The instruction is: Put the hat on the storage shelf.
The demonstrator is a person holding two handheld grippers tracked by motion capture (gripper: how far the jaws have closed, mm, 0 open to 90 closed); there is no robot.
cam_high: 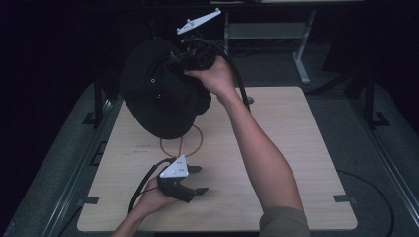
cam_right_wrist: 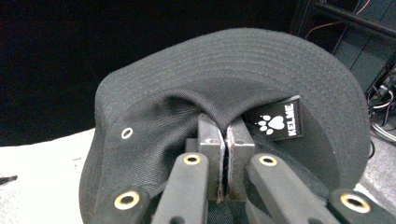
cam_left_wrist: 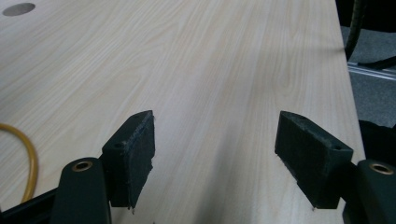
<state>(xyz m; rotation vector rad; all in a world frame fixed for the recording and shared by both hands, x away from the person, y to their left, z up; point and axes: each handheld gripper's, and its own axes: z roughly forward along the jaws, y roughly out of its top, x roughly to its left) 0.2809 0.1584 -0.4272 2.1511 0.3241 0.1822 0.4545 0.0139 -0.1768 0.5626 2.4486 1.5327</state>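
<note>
Near the front-left of the table (cam_high: 296, 148), left gripper (cam_high: 195, 179) low over bare wood, fingers (cam_left_wrist: 133, 156) spread wide, grasping nothing; broad free surface ahead to the far edge. Just beyond, yellow cord loop (cam_high: 182, 143) lying flat. Farther back, raised above the table, black hat (cam_high: 158, 94) pinched at the crown fabric by right gripper (cam_right_wrist: 226, 154), fingers clenched together. Close up, from the right gripper view: white paw-print label (cam_right_wrist: 276, 121), metal eyelet (cam_right_wrist: 126, 133).

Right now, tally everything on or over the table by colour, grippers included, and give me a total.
Black: 3, the bucket hat, the left gripper and the right gripper
Yellow: 1, the cord loop lying on the wooden table
Total: 4
</note>
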